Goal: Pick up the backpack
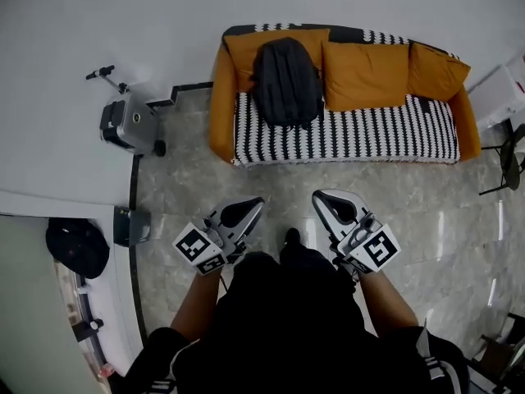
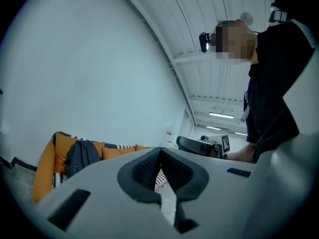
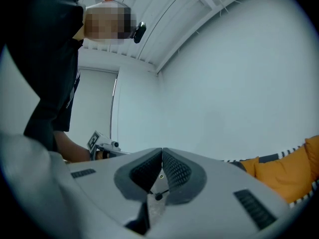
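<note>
Head view: backpack (image 1: 286, 80) is propped upright at the left end of the sofa (image 1: 369, 134), well ahead across the floor. Left gripper (image 1: 255, 204) looks slightly nearer than right gripper (image 1: 321, 196). Both have fingers pressed together, holding nothing.

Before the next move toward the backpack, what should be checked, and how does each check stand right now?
1. Backpack located: ok. It leans on the sofa back at the left end.
2. Backpack free of things on top: ok, nothing lies on it.
3. Left gripper empty: ok. Its jaws are together with nothing between them.
4. Right gripper empty: ok. Its jaws are together with nothing between them.
5. Jaws ready to take hold: not ok, both are shut.
6. Backpack within reach: not ok. Both grippers are short of the sofa, with floor between.
7. Top handle found: cannot tell.
</note>
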Tool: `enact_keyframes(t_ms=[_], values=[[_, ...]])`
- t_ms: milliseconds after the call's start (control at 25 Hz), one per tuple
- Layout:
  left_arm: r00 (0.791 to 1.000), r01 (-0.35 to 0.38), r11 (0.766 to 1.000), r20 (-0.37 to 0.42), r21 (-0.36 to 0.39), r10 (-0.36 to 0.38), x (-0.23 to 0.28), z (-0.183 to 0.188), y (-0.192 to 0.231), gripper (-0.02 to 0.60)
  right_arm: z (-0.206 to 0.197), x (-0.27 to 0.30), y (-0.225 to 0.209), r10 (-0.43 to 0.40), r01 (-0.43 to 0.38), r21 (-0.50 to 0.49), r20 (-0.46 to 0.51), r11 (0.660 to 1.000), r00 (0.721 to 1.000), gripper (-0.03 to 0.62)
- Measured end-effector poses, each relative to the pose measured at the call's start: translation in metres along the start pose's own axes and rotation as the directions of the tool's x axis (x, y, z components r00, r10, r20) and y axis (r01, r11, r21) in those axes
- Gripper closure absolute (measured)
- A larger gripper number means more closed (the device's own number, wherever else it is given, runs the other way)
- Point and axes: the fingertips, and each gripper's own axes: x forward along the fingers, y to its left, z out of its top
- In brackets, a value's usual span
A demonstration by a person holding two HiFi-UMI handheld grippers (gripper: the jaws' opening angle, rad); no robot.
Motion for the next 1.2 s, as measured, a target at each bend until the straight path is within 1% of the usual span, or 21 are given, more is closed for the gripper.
enact_keyframes(t_ms=[280, 480, 680, 960, 1200], values=[[0.999, -0.036, 0.999, -0.009, -0.001, 0.036, 0.019, 0.004, 0.034, 0.56, -0.008, 0.021, -0.034, 0.01, -0.01, 0.025, 0.003, 1.0, 1.0, 0.568], [0.999, -0.035, 0.999, -0.001, 0.001, 0.035, 0.037, 0.011, 0.07, 0.56, -0.012, 0.044, -0.058, 0.012, -0.012, 0.027, -0.014, 1.0, 1.0, 0.568], [0.999, -0.038, 0.999, 0.003, -0.018, 0.038, 0.057, 0.014, 0.116, 0.56, -0.016, 0.071, -0.095, -0.001, 0.002, 0.024, -0.042, 1.0, 0.999, 0.568], [0.996, -0.078, 0.997, 0.035, -0.006, 0.078, 0.078, 0.05, 0.199, 0.56, -0.009, 0.131, -0.15, 0.0, 0.002, 0.022, -0.076, 1.0, 0.997, 0.568], [0.995, -0.092, 0.996, 0.043, -0.008, 0.092, 0.088, 0.067, 0.251, 0.56, -0.003, 0.176, -0.186, -0.006, 0.007, 0.004, -0.083, 1.0, 0.997, 0.568]])
